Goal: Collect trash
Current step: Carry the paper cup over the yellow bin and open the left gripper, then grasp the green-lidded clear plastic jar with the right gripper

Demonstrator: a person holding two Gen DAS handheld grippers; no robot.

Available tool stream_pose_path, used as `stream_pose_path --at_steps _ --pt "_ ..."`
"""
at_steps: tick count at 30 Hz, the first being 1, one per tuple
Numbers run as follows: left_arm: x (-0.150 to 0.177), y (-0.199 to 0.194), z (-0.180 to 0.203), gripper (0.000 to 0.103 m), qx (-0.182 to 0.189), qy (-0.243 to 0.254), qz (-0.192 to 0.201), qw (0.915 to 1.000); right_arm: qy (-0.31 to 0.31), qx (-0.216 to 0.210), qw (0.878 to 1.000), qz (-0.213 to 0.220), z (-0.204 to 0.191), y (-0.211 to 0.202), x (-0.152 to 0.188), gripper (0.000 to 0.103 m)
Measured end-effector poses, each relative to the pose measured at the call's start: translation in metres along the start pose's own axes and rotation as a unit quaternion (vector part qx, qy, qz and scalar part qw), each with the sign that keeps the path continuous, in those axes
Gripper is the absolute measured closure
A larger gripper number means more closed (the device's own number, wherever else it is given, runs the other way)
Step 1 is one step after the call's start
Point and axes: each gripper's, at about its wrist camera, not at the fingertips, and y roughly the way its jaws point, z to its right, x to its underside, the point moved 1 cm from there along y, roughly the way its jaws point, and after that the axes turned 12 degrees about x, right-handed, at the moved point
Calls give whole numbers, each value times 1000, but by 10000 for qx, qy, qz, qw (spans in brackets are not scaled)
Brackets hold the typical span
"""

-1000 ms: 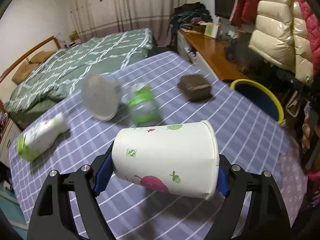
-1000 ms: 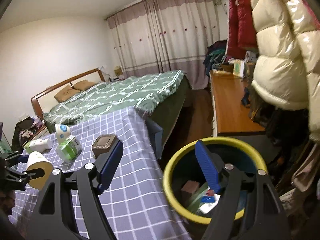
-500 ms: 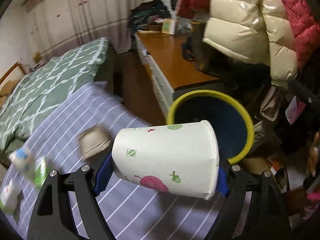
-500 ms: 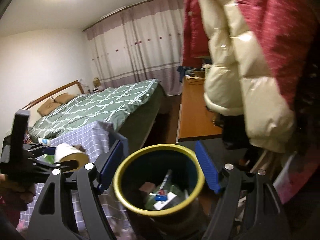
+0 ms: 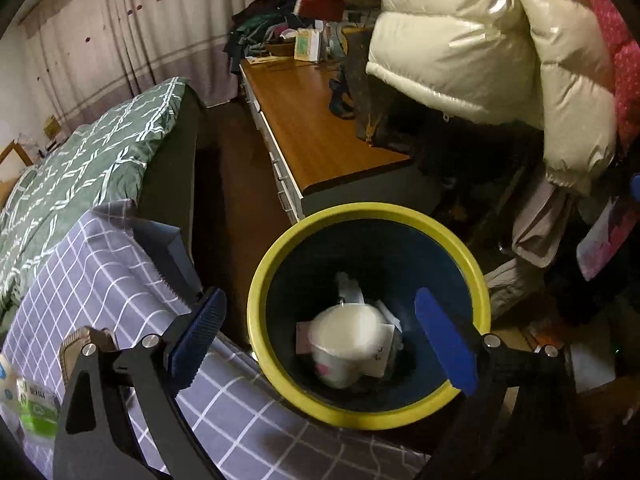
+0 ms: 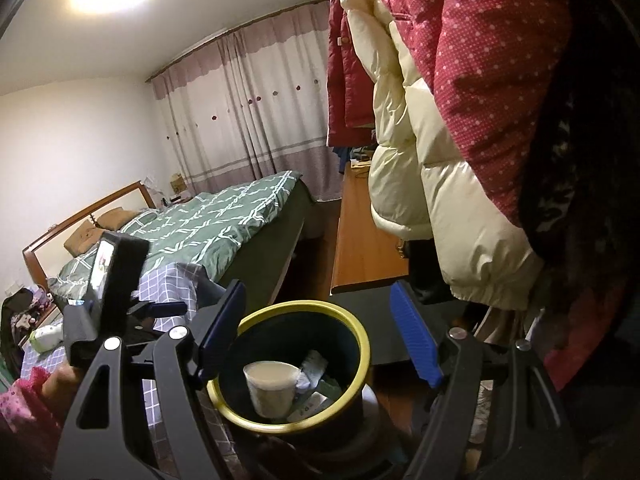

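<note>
A white paper cup (image 5: 345, 342) lies inside the yellow-rimmed dark bin (image 5: 280, 248), on other scraps of trash. It also shows in the right wrist view (image 6: 272, 388), inside the bin (image 6: 352, 324). My left gripper (image 5: 320, 340) is open and empty above the bin's mouth. My right gripper (image 6: 320, 336) is open and empty, held above the bin from the other side. The left gripper's body (image 6: 116, 280) shows at the left of the right wrist view.
The checked purple tablecloth (image 5: 100, 280) lies left of the bin, with a brown box (image 5: 84, 340) and a green-and-white packet (image 5: 32, 404) on it. A wooden desk (image 5: 320, 120), hanging coats (image 5: 480, 40) and a green bed (image 5: 80, 168) surround the bin.
My left gripper swung from the table to over the bin, opened, and the paper cup dropped into the bin. My right gripper moved closer over the bin.
</note>
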Motion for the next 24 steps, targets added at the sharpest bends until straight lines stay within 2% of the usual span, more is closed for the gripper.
stream_pose_path --at_steps 4,10,18,24 --pt "20 -40 -18 9 -82 -194 278 9994 -37 -70 9999 -80 -8 5 4 33" --pt "79 -121 -58 6 -381 -749 757 9936 -195 -283 9990 -269 -36 13 11 33" --pt "190 -226 -124 5 -1164 -1848 1368 9662 -622 -613 9953 -429 -89 11 21 33" --pt "257 -286 -161 5 -1819 -2243 1673 9427 -1021 -975 9886 -531 -140 4 30 33"
